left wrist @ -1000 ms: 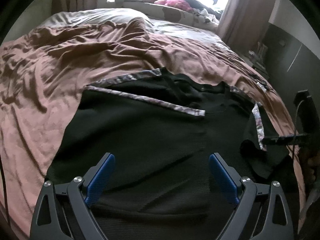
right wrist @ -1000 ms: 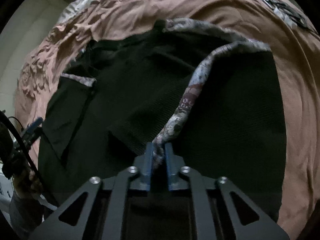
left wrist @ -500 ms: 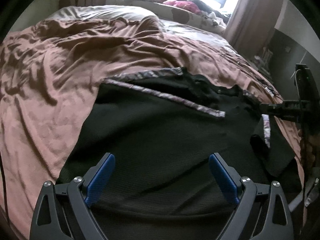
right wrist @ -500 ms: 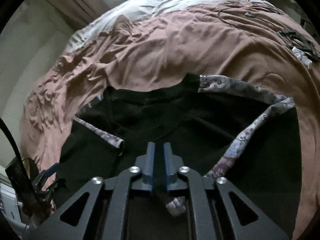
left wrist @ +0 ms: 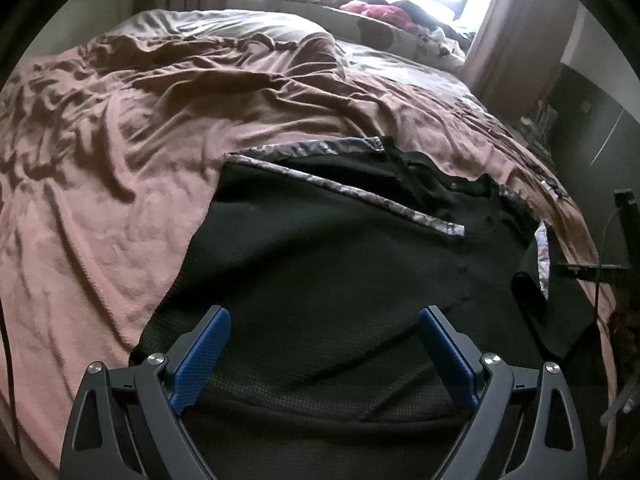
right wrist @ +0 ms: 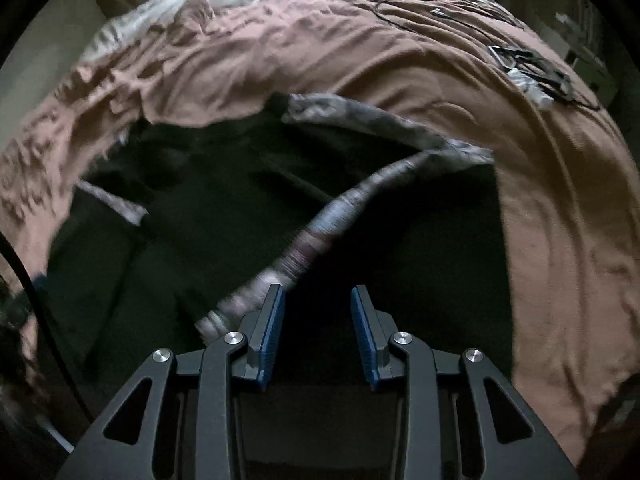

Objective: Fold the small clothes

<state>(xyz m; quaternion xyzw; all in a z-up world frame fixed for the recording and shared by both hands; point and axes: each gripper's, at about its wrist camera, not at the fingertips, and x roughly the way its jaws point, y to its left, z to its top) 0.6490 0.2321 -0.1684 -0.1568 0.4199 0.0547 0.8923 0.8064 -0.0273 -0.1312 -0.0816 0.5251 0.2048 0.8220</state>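
Observation:
A black garment (left wrist: 320, 280) with grey patterned trim (left wrist: 352, 196) lies spread on the brown bedspread (left wrist: 120, 160). My left gripper (left wrist: 324, 336) is open and empty, low over the garment's near part. In the right wrist view the same garment (right wrist: 420, 248) lies below my right gripper (right wrist: 318, 312), which is open. A patterned trim strip (right wrist: 340, 216) runs from beside its left finger (right wrist: 274, 320) up to the far corner. The view is blurred.
The bed's far end holds pillows and soft toys (left wrist: 360, 4) under a bright window. Dark furniture (left wrist: 592, 120) stands at the right of the bed. Small dark items and a cable (right wrist: 532, 64) lie on the bedspread at the far right.
My right gripper was shut on the patterned trim and has opened, letting it go. The left gripper stayed open and drifted, so the garment appears further right.

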